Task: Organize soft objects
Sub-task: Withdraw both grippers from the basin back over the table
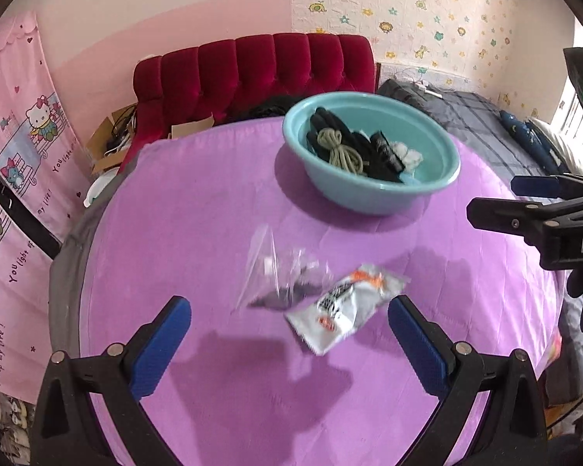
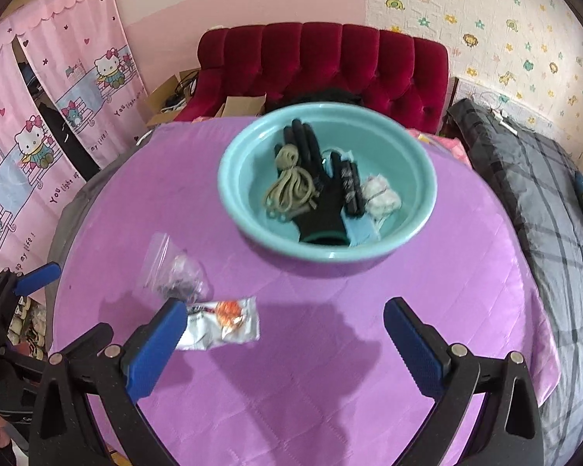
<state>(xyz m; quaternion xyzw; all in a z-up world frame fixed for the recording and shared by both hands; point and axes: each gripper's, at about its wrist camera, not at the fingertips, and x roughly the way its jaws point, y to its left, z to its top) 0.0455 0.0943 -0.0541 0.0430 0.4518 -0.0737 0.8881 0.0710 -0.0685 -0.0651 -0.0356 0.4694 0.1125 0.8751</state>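
Hovering L gripper (image 1: 289,320) & R gripper (image 2: 285,324) both spread wide, white packet (image 1: 344,306) on purple cloth (image 1: 198,233), nothing gripped

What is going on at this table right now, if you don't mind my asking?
A person is sorting soft items into a teal basin, which already holds a black glove and a coiled cord. Both tongs, left and right, are open and empty. A clear bag and a white packet remain on the purple cloth.
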